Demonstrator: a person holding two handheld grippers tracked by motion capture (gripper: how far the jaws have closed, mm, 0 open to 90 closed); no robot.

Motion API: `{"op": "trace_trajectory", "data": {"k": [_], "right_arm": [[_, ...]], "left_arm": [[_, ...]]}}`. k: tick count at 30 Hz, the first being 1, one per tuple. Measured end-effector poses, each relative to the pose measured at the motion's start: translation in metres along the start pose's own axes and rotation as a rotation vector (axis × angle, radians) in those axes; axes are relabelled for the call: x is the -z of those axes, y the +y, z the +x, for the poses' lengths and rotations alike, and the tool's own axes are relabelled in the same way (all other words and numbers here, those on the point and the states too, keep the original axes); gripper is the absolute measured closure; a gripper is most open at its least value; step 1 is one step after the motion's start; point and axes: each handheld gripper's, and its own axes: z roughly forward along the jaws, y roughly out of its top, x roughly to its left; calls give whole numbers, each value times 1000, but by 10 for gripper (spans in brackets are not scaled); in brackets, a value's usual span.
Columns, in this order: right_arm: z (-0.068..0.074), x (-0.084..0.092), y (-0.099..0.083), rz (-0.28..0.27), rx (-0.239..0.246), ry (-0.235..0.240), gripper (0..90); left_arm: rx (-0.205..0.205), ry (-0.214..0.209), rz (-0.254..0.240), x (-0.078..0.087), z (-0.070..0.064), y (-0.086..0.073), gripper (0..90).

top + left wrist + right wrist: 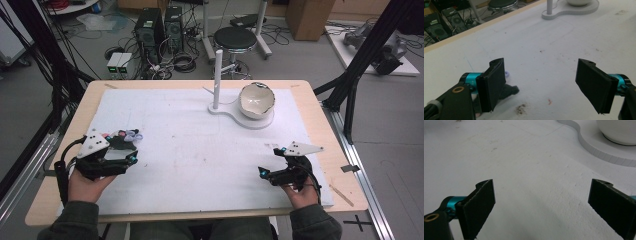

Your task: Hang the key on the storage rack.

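The table (70, 130) is edged in pale, smooth wood, and its top is covered by a matt white sheet (190, 145) that is faintly stained and speckled. A glossy, glazed-looking white bowl (256, 100) is carried on a matt white stand (226, 107) that looks like plastic. The left gripper (541, 85) and the right gripper (541, 207) are faced with matt black, finely textured pads, backed by shiny teal metal-looking fittings.

Black claws (131, 156) with teal joints, grey plates — sleeves (70, 222) apparently olive.
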Motion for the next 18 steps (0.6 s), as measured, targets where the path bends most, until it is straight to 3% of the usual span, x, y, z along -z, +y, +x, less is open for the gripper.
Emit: {"op": "trace_trajectory", "data": {"k": [7,11,18], "right_arm": [[0,0,0,4,2,8,62],[-1,-1,0,2,2,9,62],[-1,-5,0,14,4,17,62]], "left_arm": [[-36,-32,79,-5,28,8,265],[-80,-49,134,-6,48,13,272],[-92,-89,188,-13,73,11,283]]}}
